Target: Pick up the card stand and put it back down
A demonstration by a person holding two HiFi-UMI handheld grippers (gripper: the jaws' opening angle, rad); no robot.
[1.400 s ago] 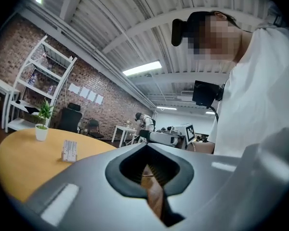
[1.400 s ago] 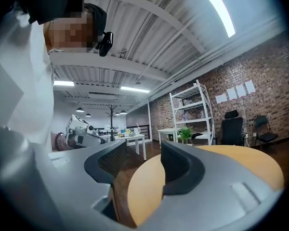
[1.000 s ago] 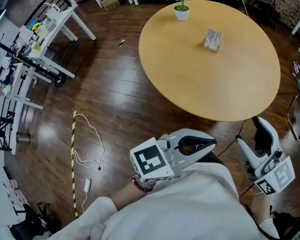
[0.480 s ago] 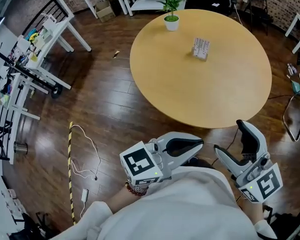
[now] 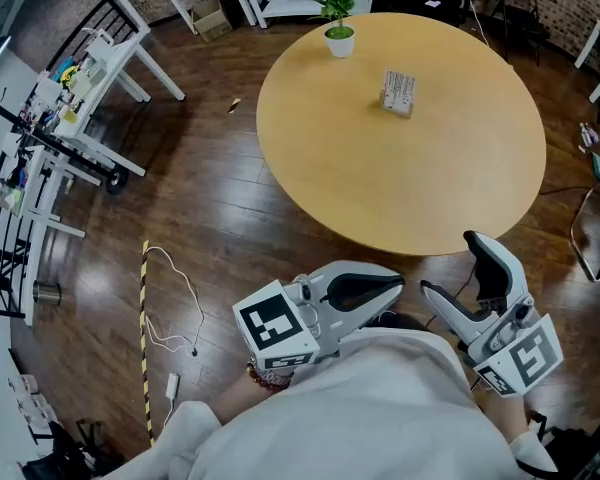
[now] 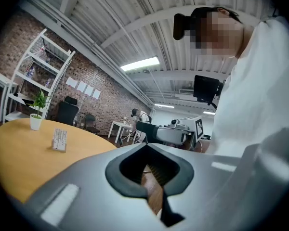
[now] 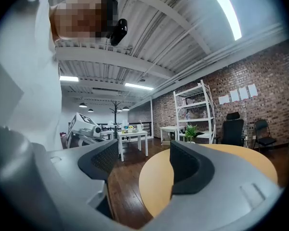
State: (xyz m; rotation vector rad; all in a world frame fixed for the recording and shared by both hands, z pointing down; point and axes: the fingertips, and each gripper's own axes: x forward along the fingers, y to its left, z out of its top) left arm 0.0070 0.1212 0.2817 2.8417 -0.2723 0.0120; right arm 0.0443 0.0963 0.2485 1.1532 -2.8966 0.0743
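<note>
Card stand (image 5: 398, 93), the small clear upright holder with a pack of white printed cards in it, is your target, and it has not been touched yet. It stands on the large round tan wooden table (image 5: 400, 188), toward the far side and a little right of centre, well apart from both tools. Your right gripper (image 5: 450, 261), grey with dark pads, hangs just off the near table edge with its jaws spread as wide as they go and nothing between them, so it looks like the one ready to go in. Your left gripper (image 5: 395, 283), low against your white top, has its jaws brought together at the tips around an empty gap and holds nothing. The small green plant in a white pot (image 5: 338, 18) sits at the far rim, left of the stand and clear of a straight approach. I think the main risk is the long reach: stretched out, you may bring one pad to the stand before the other, and a light holder like this would likely slide or topple and spill its cards. Closing too high on the cards alone could pull them out and leave the base behind.
</note>
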